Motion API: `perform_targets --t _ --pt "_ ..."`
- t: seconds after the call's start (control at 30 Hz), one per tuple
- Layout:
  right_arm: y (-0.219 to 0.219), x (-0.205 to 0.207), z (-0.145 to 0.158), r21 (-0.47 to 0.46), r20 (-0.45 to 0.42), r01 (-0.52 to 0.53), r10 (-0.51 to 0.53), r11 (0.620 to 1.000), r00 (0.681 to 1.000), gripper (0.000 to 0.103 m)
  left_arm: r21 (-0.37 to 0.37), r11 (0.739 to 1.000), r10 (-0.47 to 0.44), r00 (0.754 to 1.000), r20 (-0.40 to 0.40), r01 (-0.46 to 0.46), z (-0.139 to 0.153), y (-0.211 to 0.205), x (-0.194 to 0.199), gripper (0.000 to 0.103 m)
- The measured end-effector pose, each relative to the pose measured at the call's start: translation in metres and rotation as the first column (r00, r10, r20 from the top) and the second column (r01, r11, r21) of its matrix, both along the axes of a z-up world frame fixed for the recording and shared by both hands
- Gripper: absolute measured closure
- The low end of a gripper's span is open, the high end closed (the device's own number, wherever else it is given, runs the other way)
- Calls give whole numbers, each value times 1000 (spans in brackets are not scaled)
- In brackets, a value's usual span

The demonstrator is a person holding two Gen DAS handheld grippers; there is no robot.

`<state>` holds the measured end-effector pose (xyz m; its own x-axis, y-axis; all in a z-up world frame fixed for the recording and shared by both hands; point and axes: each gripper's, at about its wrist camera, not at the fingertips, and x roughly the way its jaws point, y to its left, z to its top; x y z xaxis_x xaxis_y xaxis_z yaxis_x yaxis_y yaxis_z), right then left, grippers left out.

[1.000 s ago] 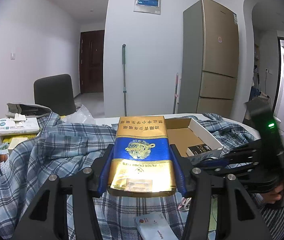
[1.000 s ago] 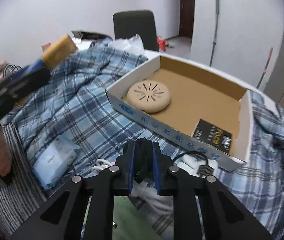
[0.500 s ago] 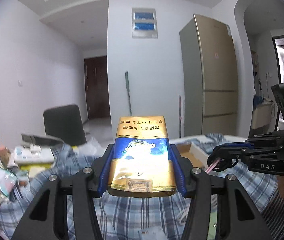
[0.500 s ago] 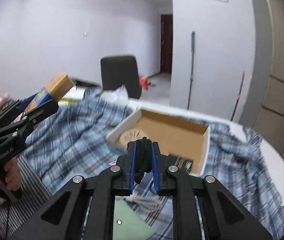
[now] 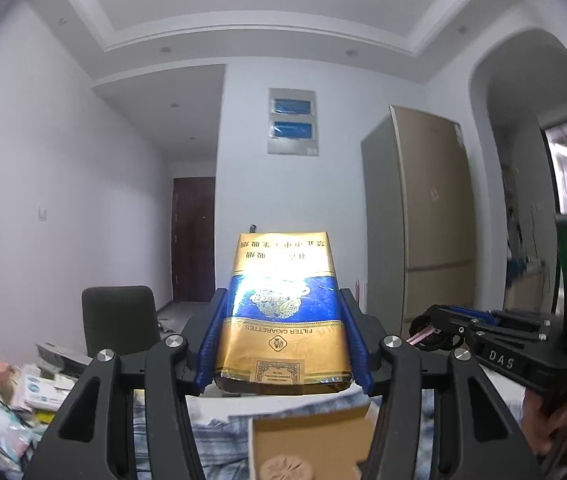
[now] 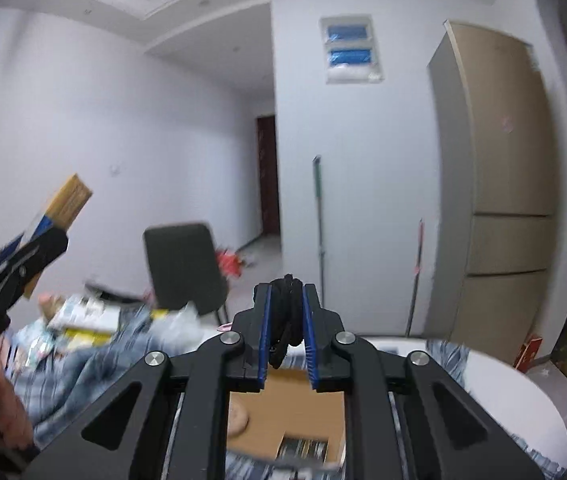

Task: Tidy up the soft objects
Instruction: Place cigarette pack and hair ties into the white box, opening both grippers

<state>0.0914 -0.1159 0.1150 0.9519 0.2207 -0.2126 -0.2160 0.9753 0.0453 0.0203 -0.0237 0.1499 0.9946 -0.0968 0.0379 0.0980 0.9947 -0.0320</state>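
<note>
My left gripper (image 5: 283,304) is shut on a blue and gold cigarette pack (image 5: 283,312) and holds it high above the table. It also shows at the left of the right wrist view (image 6: 15,268). My right gripper (image 6: 286,308) is shut on a bundle of black cord (image 6: 288,312), raised above an open cardboard box (image 6: 295,404). The right gripper shows at the right of the left wrist view (image 5: 435,326). The box (image 5: 315,440) holds a round beige disc (image 5: 283,468) and a small black carton (image 6: 303,448).
A blue plaid cloth (image 6: 83,368) covers the round white table (image 6: 523,400). Packets and papers (image 5: 19,392) are piled at the left. A dark chair (image 5: 119,320) stands behind the table. A tall fridge (image 5: 431,220) and a mop (image 6: 319,240) stand by the far wall.
Both grippers have risen and tilted upward with their loads. The table and box have dropped to the bottom of both views; walls and ceiling now fill them.
</note>
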Motion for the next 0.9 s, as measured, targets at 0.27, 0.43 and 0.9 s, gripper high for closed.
perform_targets --t 0.27,0.43,0.9 --pt "0 15 8 51 20 37 -38 998 999 89 -38 999 1 1000 -5 -1 14 2 29 48" --pt "-3 30 -14 28 -27 40 -39 999 999 89 -29 999 11 996 -88 -13 -7 5 52 48" --pt "-8 104 -89 -6 -298 63 -62 998 952 89 45 996 -51 890 -453 80 -83 -14 161 48"
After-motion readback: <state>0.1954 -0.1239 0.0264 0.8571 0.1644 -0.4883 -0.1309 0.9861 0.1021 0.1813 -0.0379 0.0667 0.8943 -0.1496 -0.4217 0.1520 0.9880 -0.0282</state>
